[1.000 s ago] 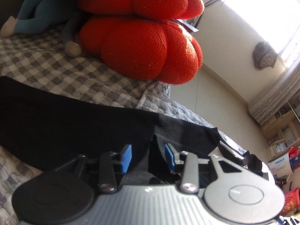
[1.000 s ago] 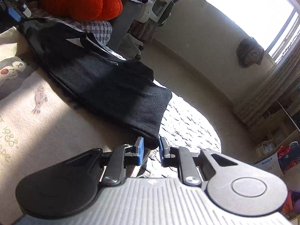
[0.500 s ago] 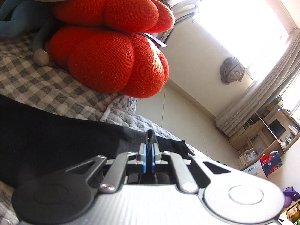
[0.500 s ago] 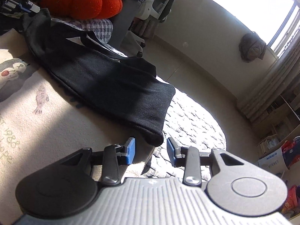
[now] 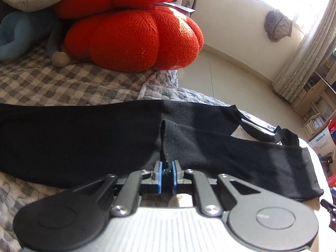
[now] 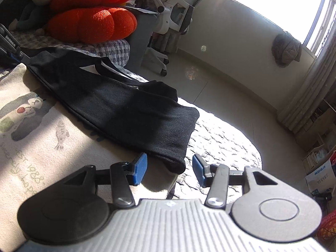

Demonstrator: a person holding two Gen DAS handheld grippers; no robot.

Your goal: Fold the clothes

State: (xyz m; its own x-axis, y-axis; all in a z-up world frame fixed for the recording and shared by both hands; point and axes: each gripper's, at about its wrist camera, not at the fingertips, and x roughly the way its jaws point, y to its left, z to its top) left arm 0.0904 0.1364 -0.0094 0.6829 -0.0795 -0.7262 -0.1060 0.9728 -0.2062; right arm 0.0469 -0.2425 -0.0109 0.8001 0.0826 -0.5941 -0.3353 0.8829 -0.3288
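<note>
Black garment (image 5: 105, 138) looks thin and floppy. Left tool (image 5: 166, 175) is pinched on a ridge of it; right tool (image 6: 169, 167) gapes around its corner, best grabbed there.

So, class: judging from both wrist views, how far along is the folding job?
Done: the black garment lies doubled on the cream blanket. In hand: the left gripper pinches a fabric ridge; the right gripper sits open around the hem corner. Left: further folds.

A home bedroom: checked quilt (image 5: 63, 84), orange knit cushions (image 5: 134, 40), curtains (image 5: 302, 58), office chair (image 6: 174, 14).
</note>
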